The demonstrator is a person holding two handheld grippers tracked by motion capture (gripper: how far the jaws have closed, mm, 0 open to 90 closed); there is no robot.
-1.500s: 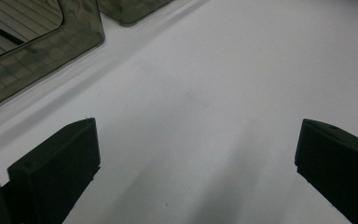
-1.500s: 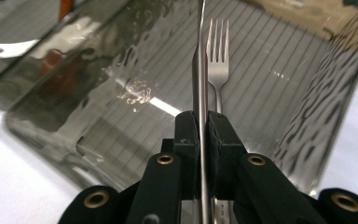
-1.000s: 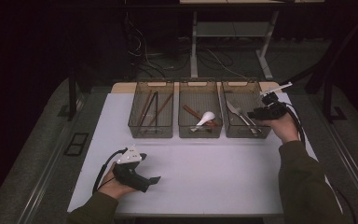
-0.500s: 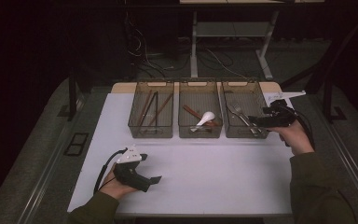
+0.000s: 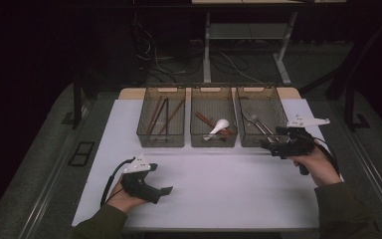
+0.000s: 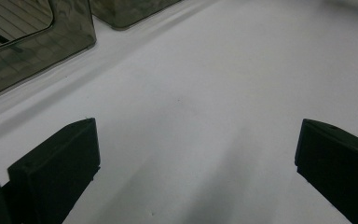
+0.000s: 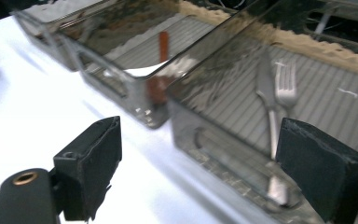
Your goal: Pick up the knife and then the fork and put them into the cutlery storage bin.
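The right gripper [image 5: 271, 146] has just been opening its jaws, and they now stand wide apart with nothing between them. It sits at the near front corner of the right-hand bin [image 5: 275, 102], pointing leftward along the bin's front wall. The fork [image 5: 258, 123] and the knife [image 5: 248, 119] lie inside that bin, just beyond and a little left of the jaws, side by side. Their long axes run from the far left of the bin down toward its near right corner, handles toward the gripper. Any reach for them would have to go up over the front wall and down, I judge, not straight ahead.

The left gripper [image 5: 165, 190] rests on the white table [image 5: 229, 189] well away from the bins, its jaws also spread wide and empty. So the right hand is by far the nearer to the cutlery.

The right gripper view shows the fork [image 7: 286, 86] tines and the knife [image 7: 265, 81] blade through the tinted wall. It also shows a red-brown handle [image 7: 163, 46] in the middle bin, details the high view leaves small. The high view alone gives the layout of all three bins, with the chopsticks [image 5: 159, 117] in the left bin and a white spoon [image 5: 220, 126] in the middle one. The left gripper view gives bare table between its jaws and a bin corner [image 6: 37, 51] at the upper left
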